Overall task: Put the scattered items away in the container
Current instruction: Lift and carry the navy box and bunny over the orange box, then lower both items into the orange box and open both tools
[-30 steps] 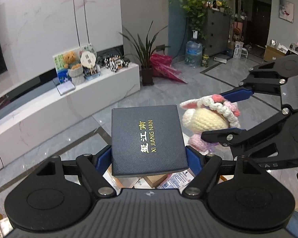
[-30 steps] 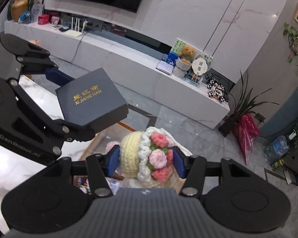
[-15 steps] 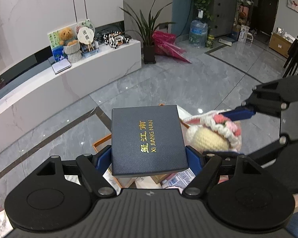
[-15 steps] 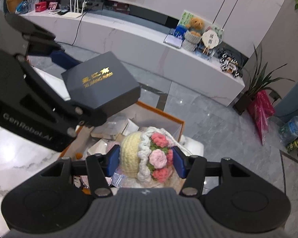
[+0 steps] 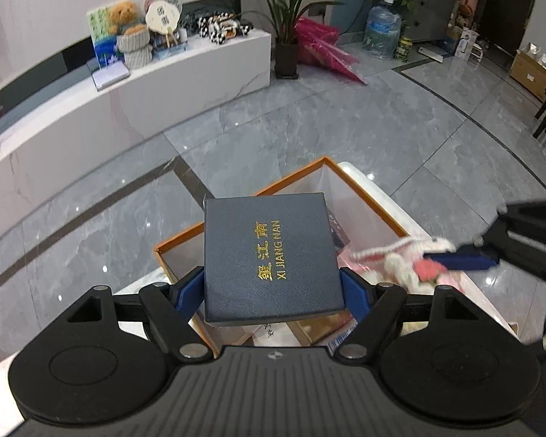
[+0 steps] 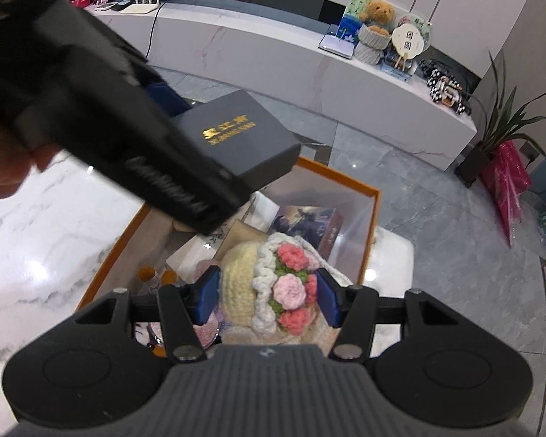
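Nearest in the left wrist view: left gripper (image 5: 273, 293), blue pads pressed on both sides of a flat square dark-blue textured box with gold lettering "XI JIANG NAN" (image 5: 271, 260), held lid-up and level over the container. Nearest in the right wrist view: right gripper (image 6: 267, 300), blue pads clamped narrow on a crocheted cream-yellow rabbit doll with white frill and pink and coral yarn roses (image 6: 273, 280), also above the container. Same doll at the right edge of the left view, blurred, between the other tongs' blue fingers.

Just below both loads: open rectangular cardboard container with orange rim and pale inner walls (image 6: 373, 225), resting on a glossy white marble-patterned tabletop (image 6: 47, 240). Inside it: a printed dark picture box (image 6: 309, 225), papers, small orange-topped items; details too small to tell.

Beyond the table: grey polished tile floor (image 5: 309, 127). Farther back: long white low cabinet (image 6: 273, 62) bearing a brown teddy bear in a knitted grey pot (image 6: 376, 23), a round paper fan, black-and-white checked figures. Farthest: potted long-leaved green plant (image 5: 285, 32), pink bundle, blue water bottle.
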A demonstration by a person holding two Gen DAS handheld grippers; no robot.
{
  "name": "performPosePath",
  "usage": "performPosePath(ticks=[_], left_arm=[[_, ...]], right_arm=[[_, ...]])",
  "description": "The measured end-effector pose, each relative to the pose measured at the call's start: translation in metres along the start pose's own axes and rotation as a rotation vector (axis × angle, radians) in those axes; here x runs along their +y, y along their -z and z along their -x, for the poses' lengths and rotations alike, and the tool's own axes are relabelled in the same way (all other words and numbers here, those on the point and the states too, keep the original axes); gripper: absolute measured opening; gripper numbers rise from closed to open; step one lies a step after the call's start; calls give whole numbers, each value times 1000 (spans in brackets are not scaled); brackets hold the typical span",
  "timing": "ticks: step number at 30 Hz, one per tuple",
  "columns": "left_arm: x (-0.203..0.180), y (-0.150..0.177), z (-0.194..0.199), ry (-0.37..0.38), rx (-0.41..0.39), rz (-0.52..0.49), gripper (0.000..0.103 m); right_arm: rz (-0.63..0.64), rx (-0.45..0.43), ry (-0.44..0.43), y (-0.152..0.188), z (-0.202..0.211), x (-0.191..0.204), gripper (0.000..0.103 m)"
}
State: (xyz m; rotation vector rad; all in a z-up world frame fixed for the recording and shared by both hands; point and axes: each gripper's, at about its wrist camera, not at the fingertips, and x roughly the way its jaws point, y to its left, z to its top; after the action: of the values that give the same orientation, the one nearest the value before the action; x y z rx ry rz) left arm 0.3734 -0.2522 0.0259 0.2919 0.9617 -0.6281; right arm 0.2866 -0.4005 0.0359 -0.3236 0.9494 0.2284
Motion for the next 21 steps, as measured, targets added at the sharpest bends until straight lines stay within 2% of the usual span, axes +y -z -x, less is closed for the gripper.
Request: performPosePath(ticks=[9,21], left_arm=[[11,-11,-42,-6,55,36,90],[6,-11,-70,-6,100,29,90]], right_arm=[[-7,4,-55,3,-18,7,58],[14,-26,-95,1,-33,25,59]])
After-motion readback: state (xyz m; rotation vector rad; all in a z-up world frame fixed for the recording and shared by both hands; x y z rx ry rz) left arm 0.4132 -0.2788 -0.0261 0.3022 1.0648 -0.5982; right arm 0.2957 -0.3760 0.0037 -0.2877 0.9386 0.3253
